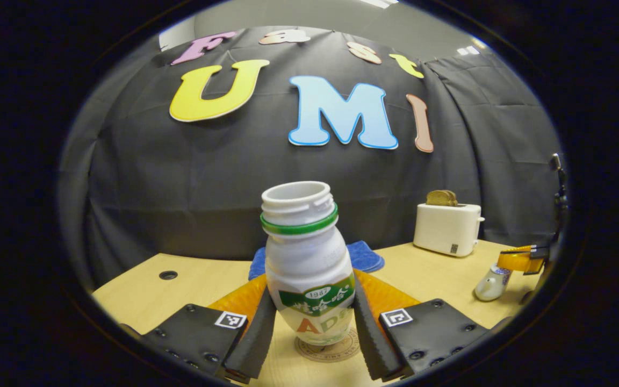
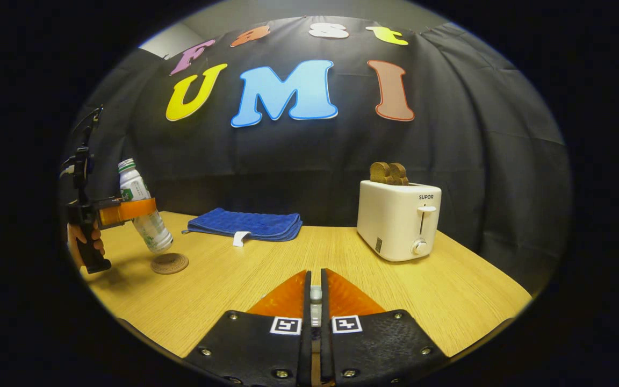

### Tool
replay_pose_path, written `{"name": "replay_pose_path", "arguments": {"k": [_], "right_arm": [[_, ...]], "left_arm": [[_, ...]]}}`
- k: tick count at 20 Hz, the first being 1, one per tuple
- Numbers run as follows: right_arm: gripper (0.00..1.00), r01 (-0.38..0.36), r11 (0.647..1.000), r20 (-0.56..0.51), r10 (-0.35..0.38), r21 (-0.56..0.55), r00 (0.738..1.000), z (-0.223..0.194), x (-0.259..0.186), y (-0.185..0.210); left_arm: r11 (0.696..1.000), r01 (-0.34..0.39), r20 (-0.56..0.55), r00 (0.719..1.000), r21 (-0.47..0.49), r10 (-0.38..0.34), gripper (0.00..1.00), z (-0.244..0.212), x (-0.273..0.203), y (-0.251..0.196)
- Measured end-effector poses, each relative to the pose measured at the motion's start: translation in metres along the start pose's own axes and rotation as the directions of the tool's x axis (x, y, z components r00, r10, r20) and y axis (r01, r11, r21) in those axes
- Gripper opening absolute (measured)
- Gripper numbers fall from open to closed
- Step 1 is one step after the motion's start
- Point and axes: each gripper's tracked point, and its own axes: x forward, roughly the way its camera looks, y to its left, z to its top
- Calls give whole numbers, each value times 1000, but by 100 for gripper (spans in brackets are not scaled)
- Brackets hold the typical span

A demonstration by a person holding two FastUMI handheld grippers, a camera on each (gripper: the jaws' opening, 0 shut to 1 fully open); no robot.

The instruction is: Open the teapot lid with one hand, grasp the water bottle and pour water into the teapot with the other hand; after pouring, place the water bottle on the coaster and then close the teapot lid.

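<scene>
- Water bottle: white, green neck ring, cap off; clasped between both fingers of the left gripper, tilted, its base just above the coaster.
- Same bottle in the right gripper view: far left of that gripper, leaning, low over the round coaster; a hand holds the left gripper.
- Right gripper: fingers closed on a small pale knob, apparently the lid's.
- Teapot: far right of the left gripper, under the other gripper.
- Toaster: white, bread in slots; ahead and right of the right gripper.
- Blue cloth: folded, ahead and left.
- Wooden table: bears everything.
</scene>
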Motion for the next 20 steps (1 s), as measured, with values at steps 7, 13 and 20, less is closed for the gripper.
{"name": "replay_pose_path", "arguments": {"k": [7, 13, 20], "right_arm": [[64, 49, 999, -1, -49, -6, 999, 0, -5, -10], [63, 35, 999, 0, -35, -17, 999, 1, -6, -8], [64, 21, 1000, -5, -21, -18, 1000, 0, -6, -4]], "left_arm": [[998, 22, -119, 993, 53, -15, 74, -24, 10, -13], [997, 32, -141, 990, 75, -21, 83, -28, 18, -17], [998, 28, -107, 994, 54, -22, 100, -23, 16, -19]]}}
